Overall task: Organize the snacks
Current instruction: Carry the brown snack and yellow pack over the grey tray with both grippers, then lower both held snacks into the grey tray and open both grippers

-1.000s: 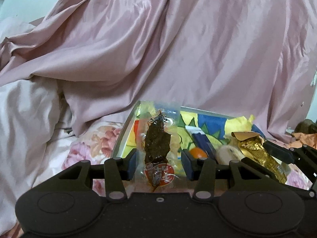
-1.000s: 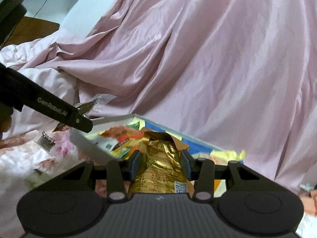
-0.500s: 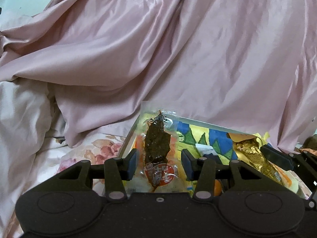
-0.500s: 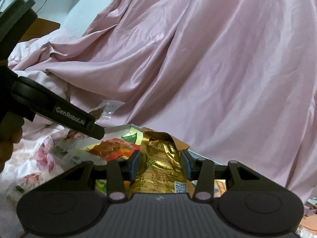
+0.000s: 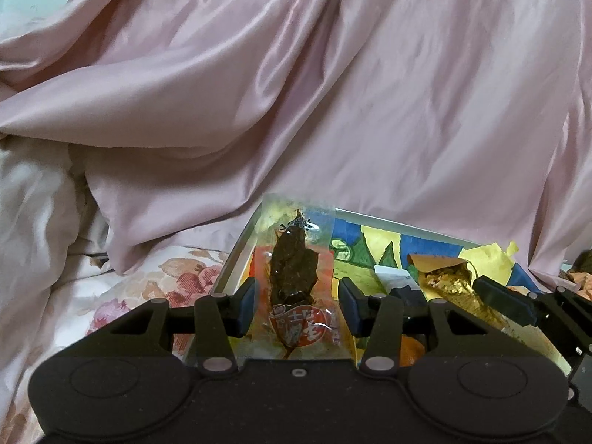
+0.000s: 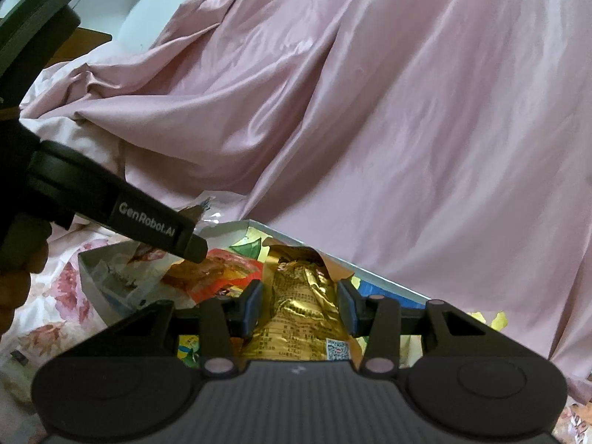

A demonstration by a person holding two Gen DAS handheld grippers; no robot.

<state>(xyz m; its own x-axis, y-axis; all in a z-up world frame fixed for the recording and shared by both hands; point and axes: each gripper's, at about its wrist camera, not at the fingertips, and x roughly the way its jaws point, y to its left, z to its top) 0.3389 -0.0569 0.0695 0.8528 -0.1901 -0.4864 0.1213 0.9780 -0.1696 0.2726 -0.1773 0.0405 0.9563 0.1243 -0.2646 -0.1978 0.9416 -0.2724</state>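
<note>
My left gripper point(image 5: 298, 296) is shut on a clear packet point(image 5: 294, 277) with a dark brown dried snack and a red label, held upright over the near left corner of the snack box point(image 5: 236, 259). The box has a grey rim and a colourful blue and yellow lining. My right gripper point(image 6: 299, 296) is shut on a crumpled gold foil packet point(image 6: 299, 296) above the same box point(image 6: 370, 277). In the left wrist view, the right gripper point(image 5: 503, 301) and the gold packet point(image 5: 455, 288) show at the right. The left gripper's finger point(image 6: 155, 222) crosses the right wrist view.
Inside the box lie an orange-red packet point(image 6: 222, 273), a white wrapper point(image 6: 118, 277) and other snacks. A heaped pink satin quilt point(image 5: 333, 92) rises right behind the box. A floral sheet point(image 5: 166, 281) covers the bed at the left. A person's hand point(image 6: 14, 281) holds the left gripper.
Both grippers have drifted across the bed with their packets still held. The box sits more under them, and the left gripper looms larger in the right wrist view.
</note>
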